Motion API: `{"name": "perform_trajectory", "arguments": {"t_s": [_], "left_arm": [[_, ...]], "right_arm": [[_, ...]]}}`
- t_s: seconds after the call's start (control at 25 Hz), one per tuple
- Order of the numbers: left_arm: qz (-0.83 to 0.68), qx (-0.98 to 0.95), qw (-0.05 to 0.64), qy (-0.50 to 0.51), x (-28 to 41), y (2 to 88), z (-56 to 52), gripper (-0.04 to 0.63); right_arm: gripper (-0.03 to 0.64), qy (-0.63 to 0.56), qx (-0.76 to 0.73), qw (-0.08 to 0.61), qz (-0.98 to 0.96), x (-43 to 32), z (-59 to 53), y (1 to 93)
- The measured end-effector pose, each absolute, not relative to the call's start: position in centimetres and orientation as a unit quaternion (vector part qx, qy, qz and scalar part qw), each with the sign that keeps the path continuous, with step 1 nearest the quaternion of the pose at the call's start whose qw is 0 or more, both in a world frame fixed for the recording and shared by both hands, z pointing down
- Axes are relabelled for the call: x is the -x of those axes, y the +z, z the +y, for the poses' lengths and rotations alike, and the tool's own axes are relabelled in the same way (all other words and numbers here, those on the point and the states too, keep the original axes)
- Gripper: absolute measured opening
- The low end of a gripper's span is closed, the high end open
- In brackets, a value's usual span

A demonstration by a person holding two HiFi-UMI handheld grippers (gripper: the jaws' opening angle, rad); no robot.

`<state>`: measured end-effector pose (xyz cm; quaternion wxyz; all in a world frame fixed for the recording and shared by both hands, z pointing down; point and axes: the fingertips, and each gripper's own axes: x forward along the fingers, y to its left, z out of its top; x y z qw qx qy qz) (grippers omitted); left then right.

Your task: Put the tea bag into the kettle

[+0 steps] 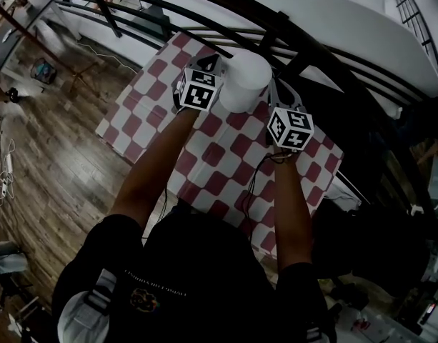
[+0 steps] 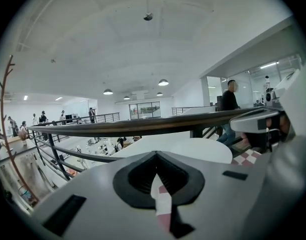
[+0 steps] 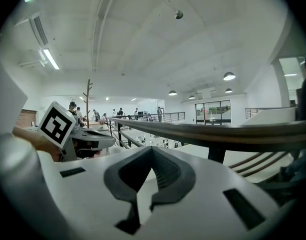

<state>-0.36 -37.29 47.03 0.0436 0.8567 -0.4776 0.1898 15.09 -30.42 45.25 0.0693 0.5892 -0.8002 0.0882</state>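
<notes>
Probably open-plan lab mezzanine, railing point(image 2: 143, 126)

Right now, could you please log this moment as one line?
left gripper: shut, empty | right gripper: shut, empty | white container: between them, on checked table | tea bag: not seen

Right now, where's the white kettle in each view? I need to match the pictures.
Head view: white kettle upper centre, on the checkered table.
Left gripper view: the blurred white bulk at the right edge, apparently.
Right gripper view: the blurred white bulk at the left edge, apparently.
Shared landmark: the dark handrail, running beyond the kettle in all three.
</notes>
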Motion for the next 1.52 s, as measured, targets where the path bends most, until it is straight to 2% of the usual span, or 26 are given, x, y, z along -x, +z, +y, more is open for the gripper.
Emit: {"name": "perform_trajectory", "arguments": {"t_s": [0.64,0.88,1.52], "left_arm": [[-0.467,-0.858,0.093,0.192,0.9,48.8,-38.7,0.003],[-0.459,-0.864,0.106,0.175,0.8,49.5,-38.8,0.001],[-0.461,-0.864,0.116,0.164,0.7,49.1,-38.7,0.002]], "right_arm": [[0.011,0.092,-0.603,0.061,-0.790,-16.0,-30.8,45.3],[0.011,0.138,-0.632,0.053,-0.761,-17.4,-30.9,47.2],[0.011,0.153,-0.590,0.052,-0.791,-13.5,-31.5,47.3]]}}
